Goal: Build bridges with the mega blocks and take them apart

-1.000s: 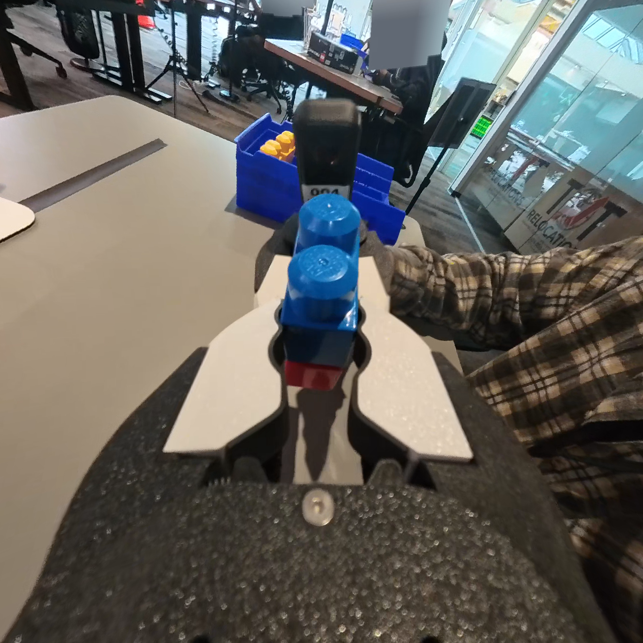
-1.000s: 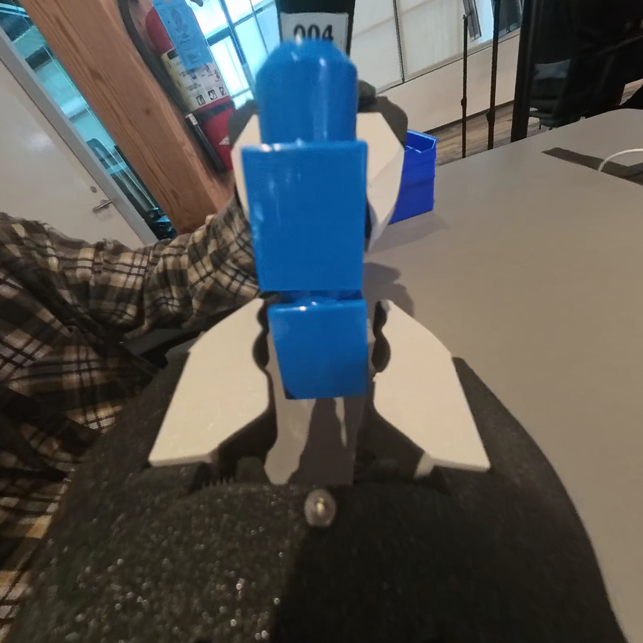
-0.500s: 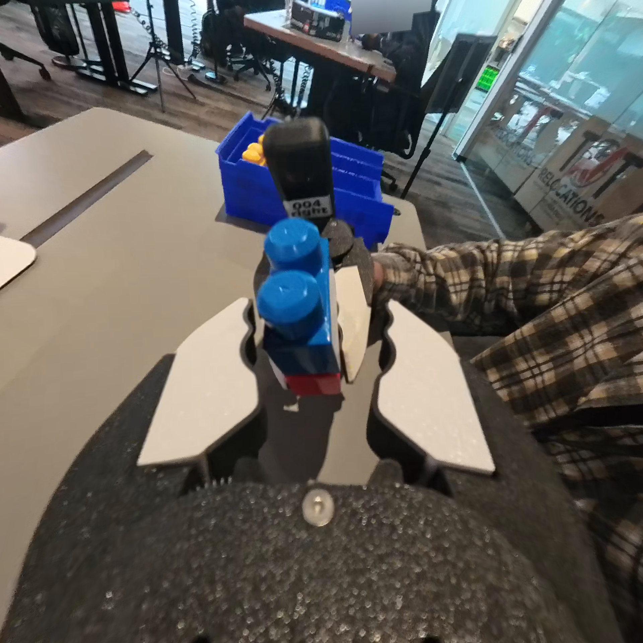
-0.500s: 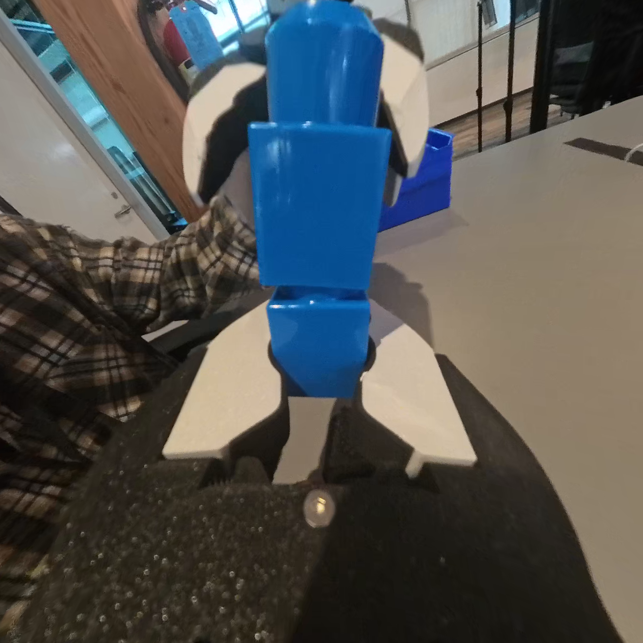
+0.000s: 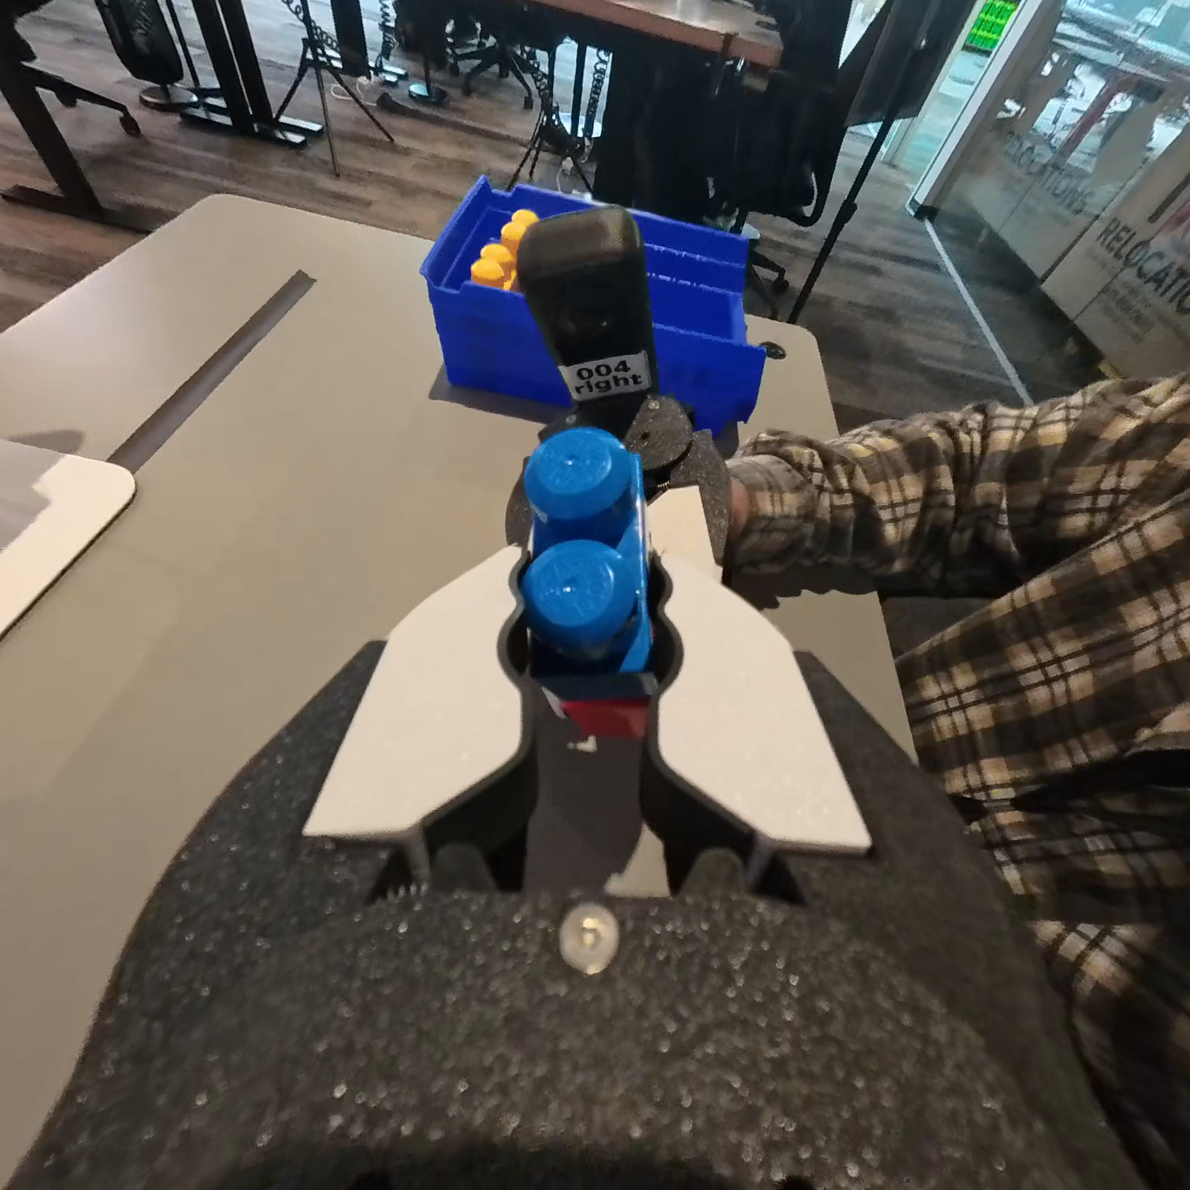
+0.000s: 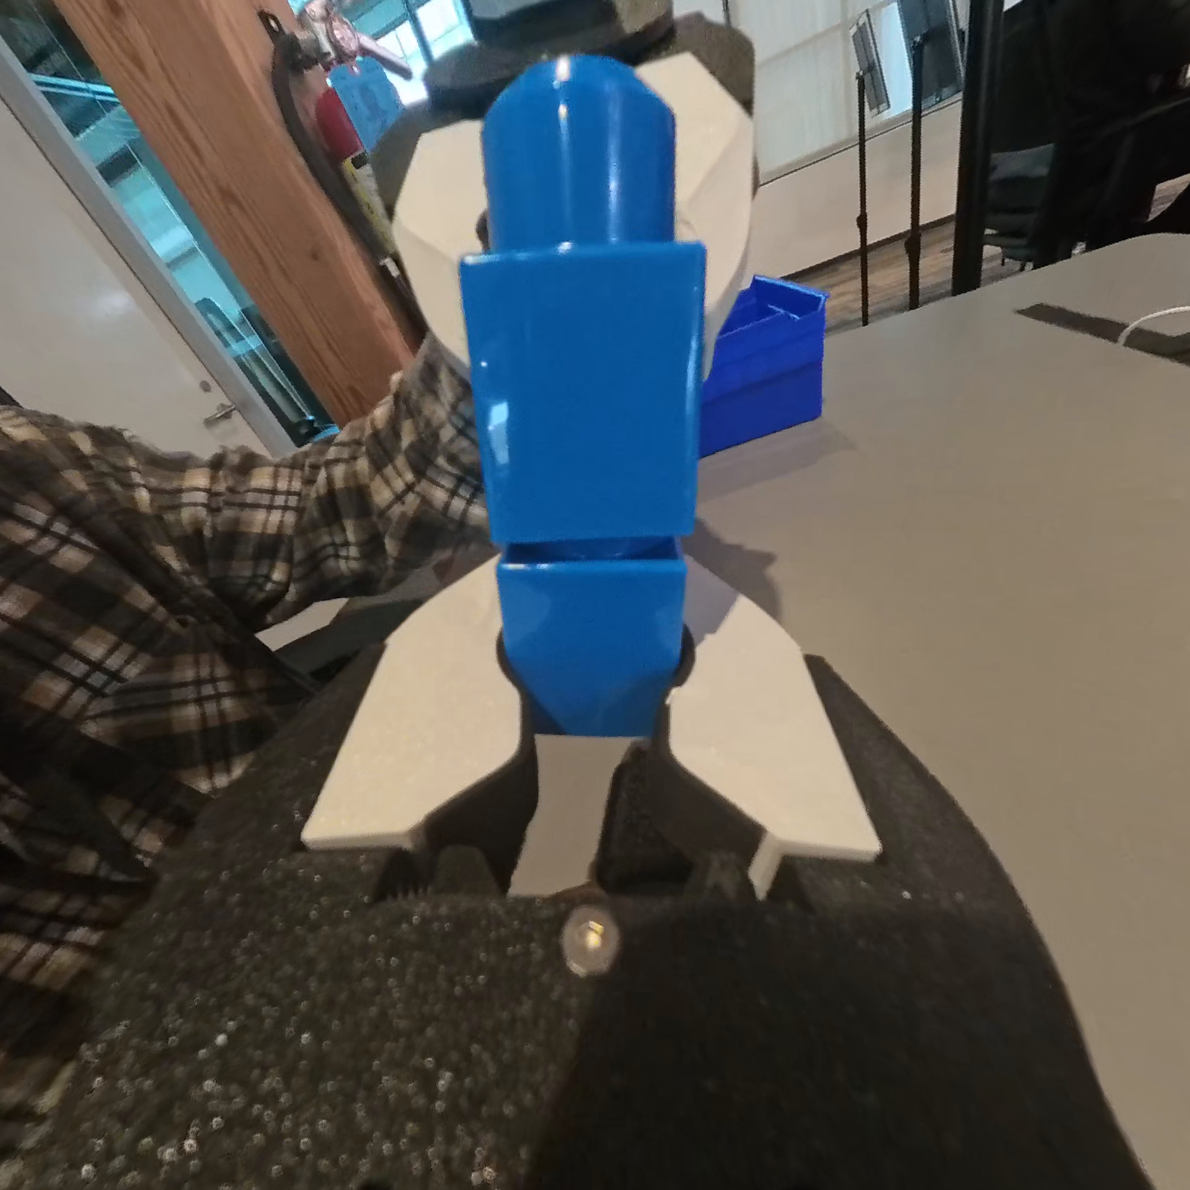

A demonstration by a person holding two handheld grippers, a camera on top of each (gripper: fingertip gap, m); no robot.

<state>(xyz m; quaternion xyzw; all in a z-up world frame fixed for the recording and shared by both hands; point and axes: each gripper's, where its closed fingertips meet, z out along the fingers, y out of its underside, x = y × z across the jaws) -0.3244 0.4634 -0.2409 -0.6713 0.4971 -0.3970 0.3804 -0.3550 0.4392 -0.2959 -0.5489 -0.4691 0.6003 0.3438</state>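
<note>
- Two hand-held grippers meet nose to nose above a grey table (image 5: pixel 225 547), sharing a small stack of mega blocks held clear of the surface.
- In the left wrist view, the left gripper (image 5: pixel 586 637) is clamped on the near end of a blue two-stud block (image 5: pixel 579 560); a red block (image 5: pixel 608 715) shows just beneath it, between the jaws.
- The right gripper (image 5: pixel 644 515) comes in from the far side of the same view, its white fingers against the block's far end.
- In the right wrist view, the right gripper (image 6: pixel 592 670) is closed on a lower blue block (image 6: pixel 589 644); the upper blue block (image 6: pixel 583 399) sits on it with a thin gap showing at the seam.
- The stack's long axis runs straight along the line between the two claws, so a pull-apart would likely mean drawing them away from each other along that line or tilting to break the seam.
- A blue bin (image 5: pixel 695 360) holding orange blocks (image 5: pixel 499 257) stands at the table's far edge, behind the grippers.
- A plaid sleeve (image 5: pixel 966 502) reaches in from the right.
</note>
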